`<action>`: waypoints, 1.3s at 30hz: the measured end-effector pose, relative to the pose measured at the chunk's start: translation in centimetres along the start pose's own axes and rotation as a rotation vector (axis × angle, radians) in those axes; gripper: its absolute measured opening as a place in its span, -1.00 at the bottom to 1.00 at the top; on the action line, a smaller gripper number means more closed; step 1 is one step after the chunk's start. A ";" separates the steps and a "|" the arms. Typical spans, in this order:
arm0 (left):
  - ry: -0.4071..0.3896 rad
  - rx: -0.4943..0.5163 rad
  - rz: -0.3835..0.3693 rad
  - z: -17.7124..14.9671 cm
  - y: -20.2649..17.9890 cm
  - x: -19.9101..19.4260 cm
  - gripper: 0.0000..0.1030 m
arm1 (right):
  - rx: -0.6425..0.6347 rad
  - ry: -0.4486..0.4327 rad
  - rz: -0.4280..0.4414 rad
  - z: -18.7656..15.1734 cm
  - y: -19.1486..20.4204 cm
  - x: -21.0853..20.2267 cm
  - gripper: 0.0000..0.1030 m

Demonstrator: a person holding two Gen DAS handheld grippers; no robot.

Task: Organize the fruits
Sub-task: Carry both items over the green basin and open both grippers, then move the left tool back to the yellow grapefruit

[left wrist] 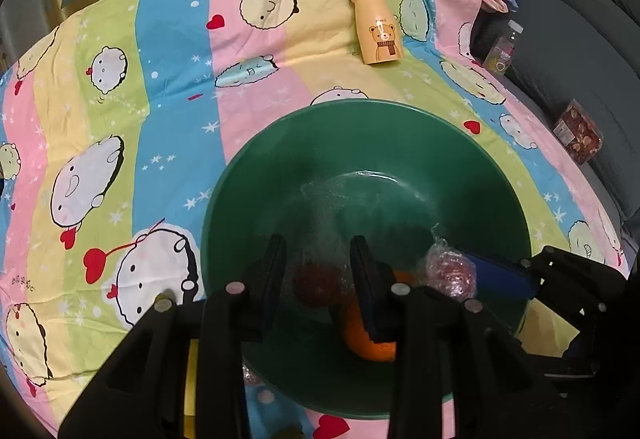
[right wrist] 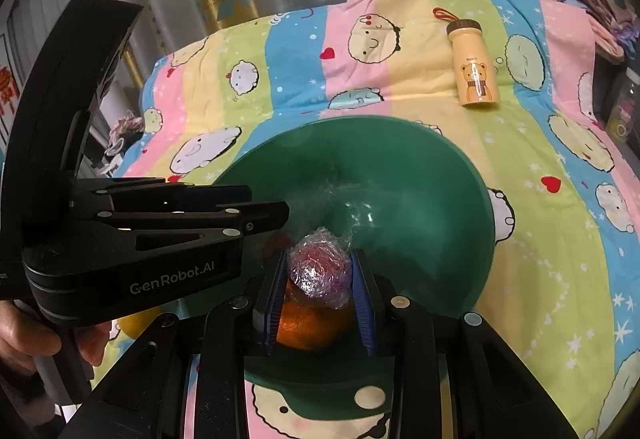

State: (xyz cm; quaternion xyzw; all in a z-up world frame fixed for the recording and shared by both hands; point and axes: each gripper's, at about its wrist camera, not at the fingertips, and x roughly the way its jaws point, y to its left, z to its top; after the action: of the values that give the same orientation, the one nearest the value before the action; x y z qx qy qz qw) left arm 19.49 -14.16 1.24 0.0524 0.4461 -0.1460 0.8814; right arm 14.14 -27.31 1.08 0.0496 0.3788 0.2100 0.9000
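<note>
Cartoon-print striped bedsheet (left wrist: 168,87) is lying under a green bowl (left wrist: 400,143) where both grippers are working.
Right gripper (right wrist: 318,279) is closing on a plastic-wrapped red fruit (right wrist: 320,271) above an orange (right wrist: 308,327); left gripper (left wrist: 318,279) is hanging parted around a dark red fruit (left wrist: 316,285), apparently not pinching it. A bear-print bottle (left wrist: 376,27) is lying beyond.

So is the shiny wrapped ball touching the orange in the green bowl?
Touching. In the right wrist view the wrapped ball sits directly on top of the orange with no gap between them, framed by the right gripper inside the bowl.
</note>
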 end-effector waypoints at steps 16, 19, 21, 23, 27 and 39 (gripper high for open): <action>-0.201 -0.082 -0.013 -0.8 2.9 -7.4 0.27 | 0.227 -0.165 0.015 0.5 -4.8 -4.0 0.02; -0.231 -0.135 -0.012 -2.0 4.8 -9.1 0.28 | 0.249 -0.178 0.022 0.4 -5.2 -4.6 0.02; -0.245 -0.176 0.000 -3.1 6.2 -9.9 0.28 | 0.248 -0.184 0.033 0.3 -5.0 -4.9 0.02; -0.251 -0.210 0.014 -4.4 7.4 -10.5 0.28 | 0.231 -0.188 0.040 0.2 -4.3 -5.2 0.02; -0.241 -0.274 0.030 -6.7 9.3 -11.0 0.29 | 0.168 -0.188 0.052 0.1 -2.6 -5.6 0.02; -0.173 -0.427 -0.003 -13.7 12.5 -10.6 0.29 | -0.062 -0.117 0.245 -1.1 4.6 -5.7 0.02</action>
State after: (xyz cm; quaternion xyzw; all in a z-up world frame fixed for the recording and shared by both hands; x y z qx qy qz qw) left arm 6.76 3.03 1.07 -0.1486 0.3895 -0.0537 0.9074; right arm 8.20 -25.54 5.19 0.0796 0.3101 0.3266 0.8893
